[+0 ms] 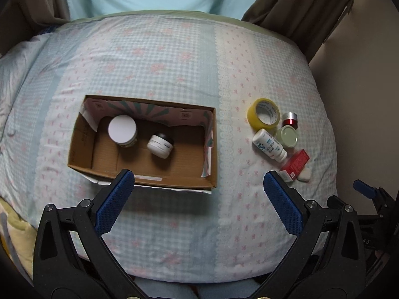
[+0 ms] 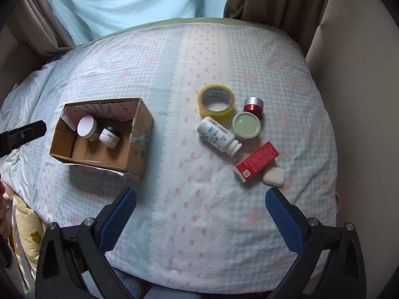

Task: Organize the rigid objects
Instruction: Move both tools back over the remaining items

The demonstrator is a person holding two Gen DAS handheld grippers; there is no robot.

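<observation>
Box and loose items lying on the bed ahead of both claws.

The box (image 1: 142,142), holding two jars (image 1: 122,131), is sitting just beyond the left claw (image 1: 199,186); tape (image 2: 216,102), bottle (image 2: 219,137) and red carton (image 2: 256,162) are lying beyond the right claw (image 2: 200,199). Both are gaping wide, gripping nothing.

Behind your checked, bow-printed bedspread (image 2: 199,211) you have a pale blue sheer curtain (image 2: 129,0) flanked by brown drapes (image 2: 271,0), a beige wall (image 2: 361,99) at right, and a yellow floral cloth (image 2: 31,231) lower left.
</observation>
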